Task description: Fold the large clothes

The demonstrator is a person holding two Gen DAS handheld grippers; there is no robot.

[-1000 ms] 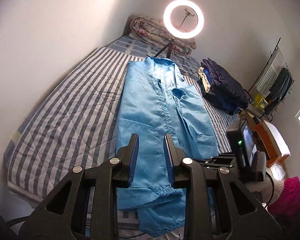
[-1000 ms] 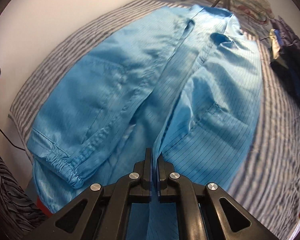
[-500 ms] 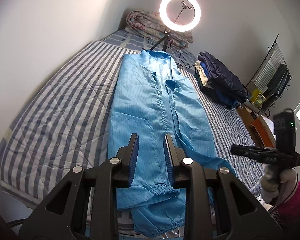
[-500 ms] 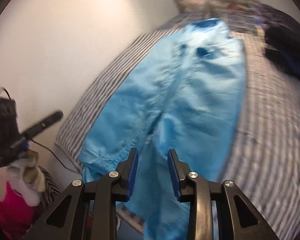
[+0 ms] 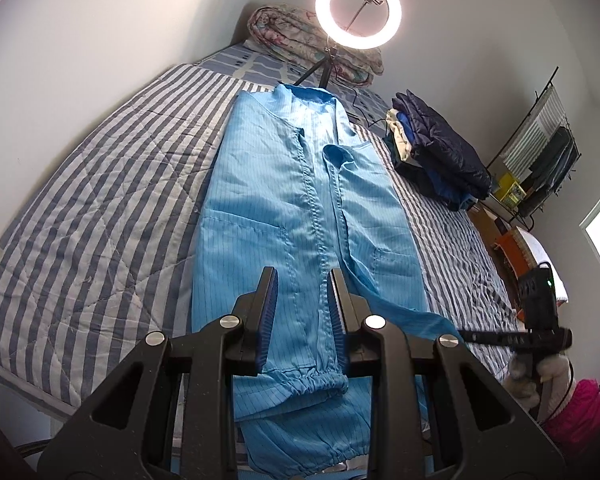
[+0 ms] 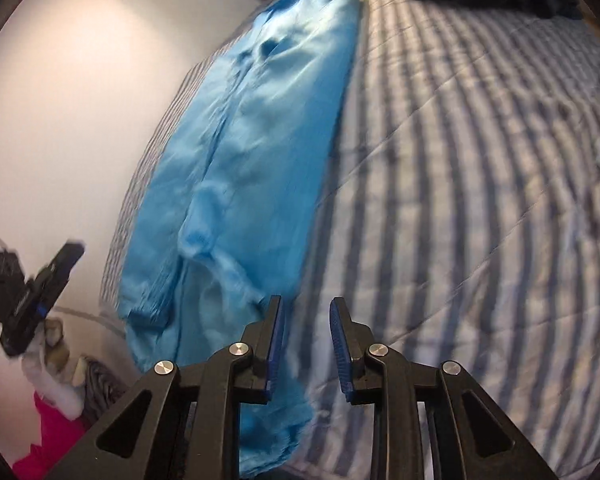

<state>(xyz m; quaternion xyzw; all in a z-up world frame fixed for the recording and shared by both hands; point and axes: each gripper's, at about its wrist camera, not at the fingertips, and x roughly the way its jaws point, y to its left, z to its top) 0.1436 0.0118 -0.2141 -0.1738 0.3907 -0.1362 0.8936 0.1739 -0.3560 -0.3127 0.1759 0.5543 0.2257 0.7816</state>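
A long light-blue garment point(image 5: 284, 216) lies lengthwise on the striped bed point(image 5: 100, 208), folded into a narrow strip, with elastic cuffs at the near end hanging over the bed's edge. My left gripper point(image 5: 302, 308) is open and empty, held above the garment's near end. My right gripper point(image 6: 306, 336) is open and empty, above the bed just right of the garment point(image 6: 244, 152); that view is blurred. The right gripper also shows in the left wrist view point(image 5: 512, 336) at the far right, and the left gripper in the right wrist view point(image 6: 32, 292) at the far left.
A lit ring light point(image 5: 358, 4) on a tripod stands at the bed's head before a rolled quilt point(image 5: 300, 36). A pile of dark clothes point(image 5: 436, 156) lies on the bed's right side. A rack point(image 5: 540, 160) and boxes stand beyond. Pink fabric point(image 5: 580, 408) is at lower right.
My right gripper let go of the garment's edge, opened and swung away to the right. The left gripper stayed open and tilted slightly; the garment lies flatter.
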